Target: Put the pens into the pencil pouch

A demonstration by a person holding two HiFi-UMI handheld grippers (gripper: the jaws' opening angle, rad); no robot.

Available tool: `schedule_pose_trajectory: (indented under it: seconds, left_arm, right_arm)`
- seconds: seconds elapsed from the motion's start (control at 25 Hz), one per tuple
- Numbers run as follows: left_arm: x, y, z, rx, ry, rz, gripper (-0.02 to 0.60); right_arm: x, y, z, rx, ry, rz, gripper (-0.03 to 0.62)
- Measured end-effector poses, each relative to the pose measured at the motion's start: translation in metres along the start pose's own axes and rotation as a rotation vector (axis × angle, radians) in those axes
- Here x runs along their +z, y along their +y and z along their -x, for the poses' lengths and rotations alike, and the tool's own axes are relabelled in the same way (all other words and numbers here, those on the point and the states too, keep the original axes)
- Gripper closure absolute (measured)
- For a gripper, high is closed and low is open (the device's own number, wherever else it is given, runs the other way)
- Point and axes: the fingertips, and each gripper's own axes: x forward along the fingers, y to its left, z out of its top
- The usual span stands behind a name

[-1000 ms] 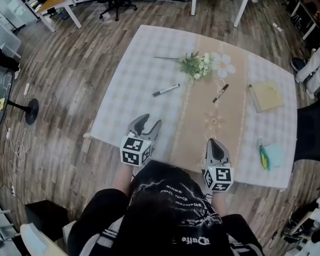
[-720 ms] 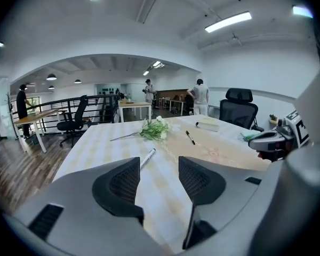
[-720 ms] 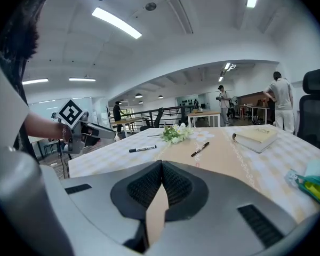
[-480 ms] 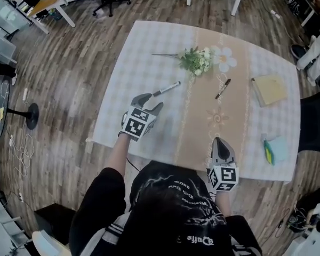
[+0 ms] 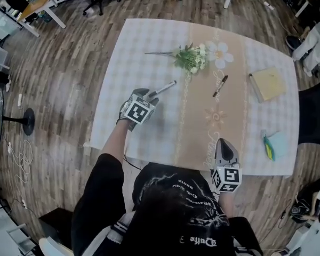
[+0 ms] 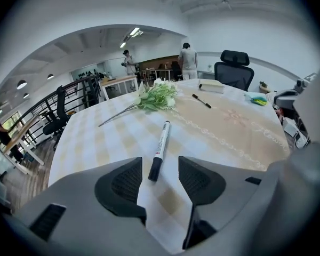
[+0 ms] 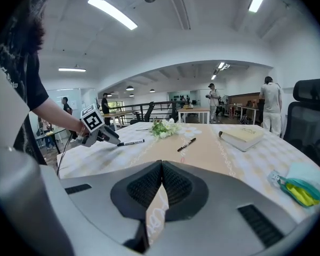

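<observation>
A white marker with a black cap [image 5: 164,87] lies on the checked cloth left of centre. My left gripper [image 5: 148,94] points down at its cap end. Its jaws have just been opening and stand open, with the cap [image 6: 154,170] in the gap between them and neither pad touching it. A slim black pen [image 5: 220,86] lies on the beige runner, also visible beyond the marker [image 6: 201,101]. The pale blue pouch [image 5: 278,142] rests near the table's right edge with a yellow-green item [image 5: 266,148] on it. My right gripper [image 5: 224,149] hovers shut and empty at the near edge [image 7: 160,188].
A bunch of artificial flowers [image 5: 193,58] lies at the far middle of the table [image 5: 133,47]. A yellow book [image 5: 269,84] sits at the right, beyond the pouch. Office chairs, desks and several people stand farther off in the room.
My left gripper has travelled from the table's near edge forward and down to the white marker's cap end. The right gripper has kept still and shut.
</observation>
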Motion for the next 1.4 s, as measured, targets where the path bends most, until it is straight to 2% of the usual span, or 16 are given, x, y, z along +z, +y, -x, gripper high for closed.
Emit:
schedule_pose_trajectory:
  seconds: [0.2,0.4,0.52,0.56,0.64,0.76,0.84,1.08,1.2,1.4]
  left_arm:
    - [-0.005,0.006,-0.021,-0.047,0.065,-0.043,0.357]
    - [-0.016,0.007,-0.031,-0.122,0.175,-0.099,0.373]
    - [-0.019,0.001,-0.033,-0.192,0.202,-0.070,0.385]
    - [-0.019,0.001,-0.033,-0.211,0.210,-0.051,0.407]
    - [-0.019,0.001,-0.034,-0.231,0.225,-0.026,0.412]
    - [-0.018,0.003,-0.033,-0.233,0.234,-0.020,0.437]
    - [-0.018,0.002,-0.032,-0.225,0.234,-0.026,0.500]
    - [-0.016,-0.004,-0.030,-0.206,0.226,-0.064,0.505]
    - [-0.012,-0.007,-0.021,-0.190,0.194,-0.070,0.505]
    - [-0.007,-0.023,-0.016,-0.183,0.150,-0.097,0.505]
  right_arm:
    - [-0.005,-0.001,0.001,-0.017,0.030,0.021,0.585]
    - [-0.009,-0.002,0.000,-0.035,0.048,0.036,0.585]
    - [-0.011,-0.002,0.003,-0.046,0.056,0.036,0.585]
    - [-0.012,-0.003,0.003,-0.049,0.058,0.036,0.585]
    - [-0.013,-0.002,0.002,-0.051,0.059,0.035,0.585]
    - [-0.011,0.003,0.000,-0.045,0.057,0.040,0.585]
    - [-0.007,0.007,-0.001,-0.037,0.054,0.052,0.585]
    - [-0.008,0.011,0.005,-0.050,0.059,0.051,0.585]
    - [-0.004,0.009,0.007,-0.053,0.035,0.011,0.585]
    - [-0.009,-0.006,0.020,-0.115,0.023,-0.040,0.585]
